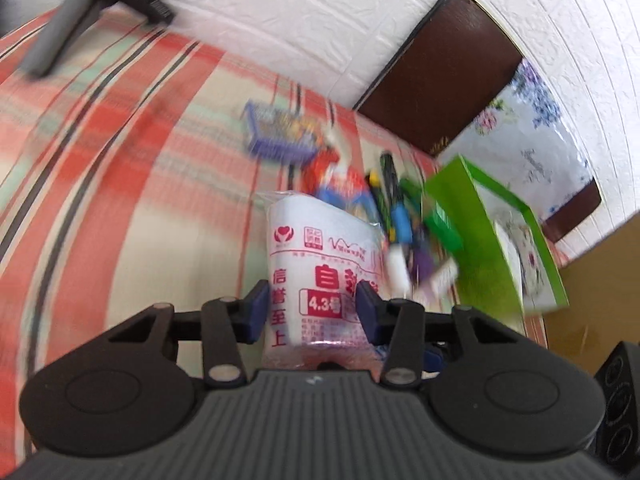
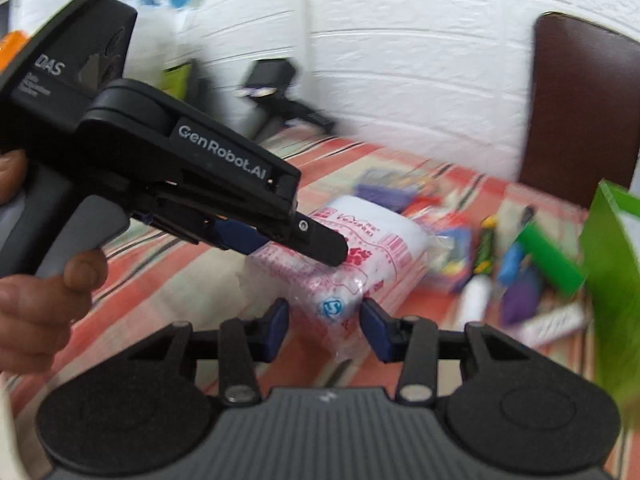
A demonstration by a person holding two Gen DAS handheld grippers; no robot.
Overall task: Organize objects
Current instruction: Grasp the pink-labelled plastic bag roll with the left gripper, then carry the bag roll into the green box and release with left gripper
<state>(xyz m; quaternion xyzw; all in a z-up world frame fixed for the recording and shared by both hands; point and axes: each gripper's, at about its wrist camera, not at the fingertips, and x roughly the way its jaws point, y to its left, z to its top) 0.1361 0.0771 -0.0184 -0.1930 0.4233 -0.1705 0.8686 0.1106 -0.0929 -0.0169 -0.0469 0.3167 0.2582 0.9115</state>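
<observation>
Brown chair [image 1: 438,76] (against white wall [image 1: 300,20])

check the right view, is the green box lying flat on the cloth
No, the green box stands tilted up at the right edge, above the striped cloth.

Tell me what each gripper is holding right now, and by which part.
The left gripper grips the white plastic packet across its near end. The right gripper is open around the packet's corner, holding nothing.

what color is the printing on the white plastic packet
Red, on the white plastic packet between the left gripper fingers; clearest in the left wrist view.
</observation>
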